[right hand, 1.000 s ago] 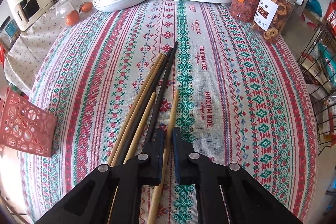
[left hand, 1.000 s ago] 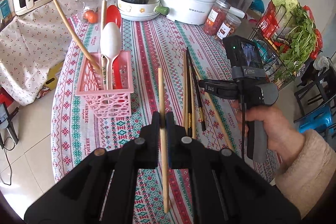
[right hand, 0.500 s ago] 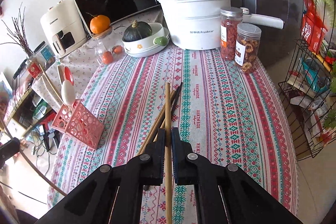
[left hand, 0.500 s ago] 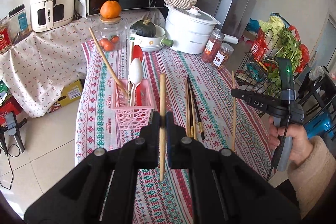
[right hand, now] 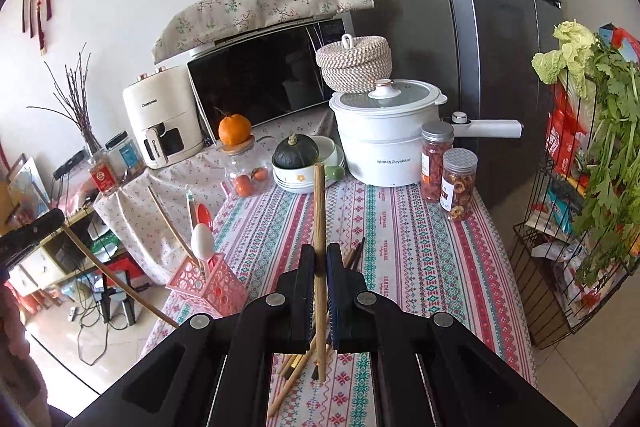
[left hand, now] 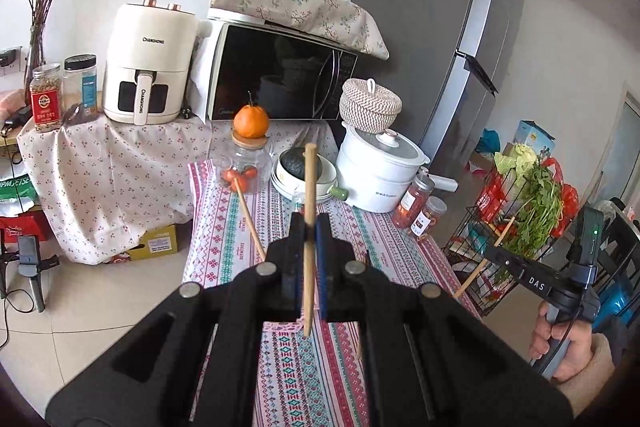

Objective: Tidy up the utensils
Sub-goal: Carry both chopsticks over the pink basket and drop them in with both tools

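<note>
Left tool [left hand: 307, 239] clamps one wooden chopstick [left hand: 309, 227] upright. Right tool [right hand: 320, 267] clamps another chopstick [right hand: 319, 247] upright above loose chopsticks [right hand: 294, 375] on surface [right hand: 420, 267]. Only the right view shows the pink basket [right hand: 208, 287], left of that tool.

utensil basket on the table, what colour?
Pink, with a lattice of round holes. The basket shows best in the right wrist view, holding spoons and a chopstick.

Left gripper [left hand: 307, 227] clamped on an upright wooden chopstick [left hand: 309, 195] above the patterned tablecloth [left hand: 224, 227]; right gripper [left hand: 493, 254] at right edge, held in a hand [left hand: 560, 343], pinching another chopstick [left hand: 486, 259] tilted beside the wire rack [left hand: 520, 219].
</note>
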### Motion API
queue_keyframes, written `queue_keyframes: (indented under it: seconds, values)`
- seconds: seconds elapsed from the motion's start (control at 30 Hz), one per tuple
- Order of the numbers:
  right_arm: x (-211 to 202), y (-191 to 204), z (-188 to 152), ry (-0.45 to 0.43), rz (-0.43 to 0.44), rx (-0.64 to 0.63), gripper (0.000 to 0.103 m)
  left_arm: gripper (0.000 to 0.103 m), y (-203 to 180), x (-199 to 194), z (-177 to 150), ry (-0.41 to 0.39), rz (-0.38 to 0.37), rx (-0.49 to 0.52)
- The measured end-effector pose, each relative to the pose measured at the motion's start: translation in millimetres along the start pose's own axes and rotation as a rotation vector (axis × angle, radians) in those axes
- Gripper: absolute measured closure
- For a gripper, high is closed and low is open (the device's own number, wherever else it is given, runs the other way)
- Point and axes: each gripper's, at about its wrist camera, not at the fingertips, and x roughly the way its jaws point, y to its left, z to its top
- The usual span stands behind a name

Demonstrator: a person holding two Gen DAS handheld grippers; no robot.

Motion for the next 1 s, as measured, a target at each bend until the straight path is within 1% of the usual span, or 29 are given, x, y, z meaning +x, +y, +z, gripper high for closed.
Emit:
queue_keyframes:
  seconds: [0.1,0.17,0.3,0.43,0.5,0.67,0.8,0.87,0.93,0.97,1.0]
  values:
    - [-4.8,9.3,8.9,-0.024,0.025,-0.01,0.097,0.097,2.8,-0.5,7.3,-0.065,0.01,-0.011]
    - [-6.4,14.6,12.8,-0.04,0.04,-0.014,0.097,0.097,2.8,5.0,9.0,-0.093,0.033,0.0]
    - [-4.9,24.3,16.7,-0.057,0.067,-0.016,0.097,0.097,6.6,27.1,8.6,-0.09,0.075,0.008]
    - [0.3,31.6,16.9,-0.058,0.083,-0.021,0.097,0.097,11.1,53.4,2.9,-0.042,0.106,0.017]
    - [3.3,35.0,15.8,-0.057,0.089,-0.027,0.097,0.097,13.6,67.0,-2.7,-0.003,0.128,0.019]
    - [8.5,45.1,13.9,-0.052,0.109,-0.045,0.097,0.097,21.9,93.1,-15.6,0.088,0.145,-0.004]
    - [13.6,51.5,11.7,-0.04,0.12,-0.055,0.097,0.097,25.6,104.1,-20.4,0.13,0.142,-0.02]
    - [16.2,54.1,10.8,-0.041,0.129,-0.059,0.097,0.096,28.0,106.9,-20.6,0.138,0.115,-0.046]
    - [19.3,57.6,10.0,-0.041,0.138,-0.063,0.097,0.084,29.4,108.1,-20.4,0.147,0.094,-0.068]
    - [20.9,59.2,9.9,-0.04,0.144,-0.062,0.097,0.07,29.4,107.8,-20.5,0.149,0.09,-0.073]
    - [22.6,60.8,10.2,-0.039,0.151,-0.06,0.097,0.06,29.2,107.2,-20.7,0.146,0.094,-0.076]
